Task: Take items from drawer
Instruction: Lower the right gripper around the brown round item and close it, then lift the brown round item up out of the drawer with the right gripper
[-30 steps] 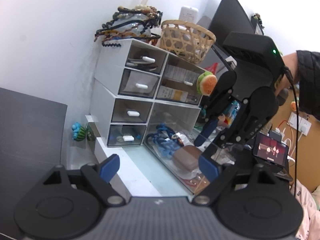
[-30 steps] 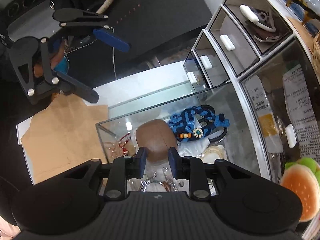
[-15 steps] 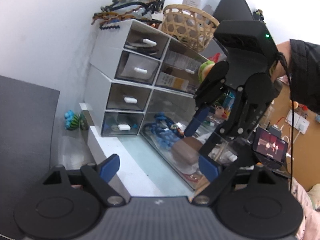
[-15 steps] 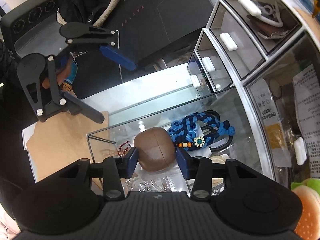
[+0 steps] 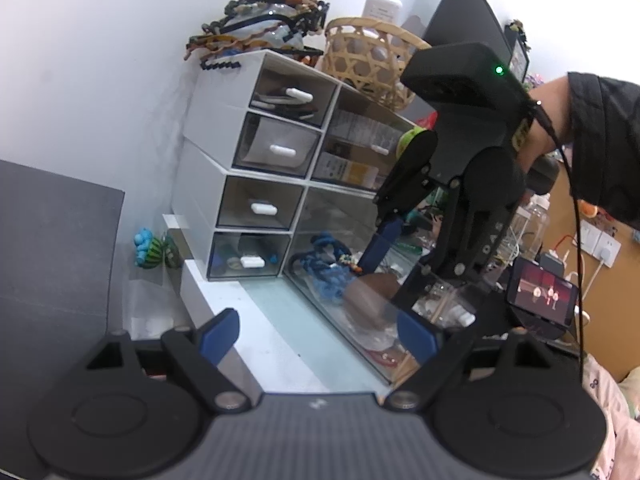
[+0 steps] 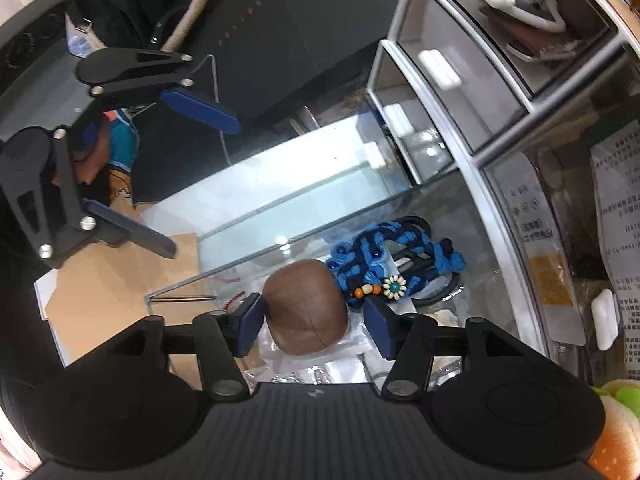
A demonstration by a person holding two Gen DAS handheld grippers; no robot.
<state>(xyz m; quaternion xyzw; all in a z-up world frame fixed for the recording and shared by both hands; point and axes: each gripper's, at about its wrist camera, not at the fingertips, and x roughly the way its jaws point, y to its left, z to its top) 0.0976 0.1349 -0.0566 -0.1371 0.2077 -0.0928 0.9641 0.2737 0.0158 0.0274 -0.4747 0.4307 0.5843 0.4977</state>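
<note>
A clear drawer [image 6: 280,220] is pulled out of the white organizer [image 5: 224,120]. In it lie a brown rounded pouch [image 6: 306,308], a blue and black braided cord with beads [image 6: 384,260] and small packets. My right gripper [image 6: 314,330] is open, its blue pads either side of the pouch and just above it, not touching. From the left wrist view the right gripper [image 5: 384,268] reaches down into the drawer [image 5: 320,320] over the pouch [image 5: 364,300]. My left gripper [image 5: 316,338] is open and empty, in front of the drawer.
The organizer has several closed small drawers with white handles [image 5: 264,209]. On top stand a wicker basket [image 5: 368,60] and hair bands [image 5: 256,28]. A burger plush [image 6: 612,428] hangs at right. A phone [image 5: 542,292], brown paper [image 6: 120,280] and a black panel [image 5: 52,240] are nearby.
My right gripper has opened wider and backed off the brown pouch, which stays in the drawer. The left gripper has shifted slightly; it stays open.
</note>
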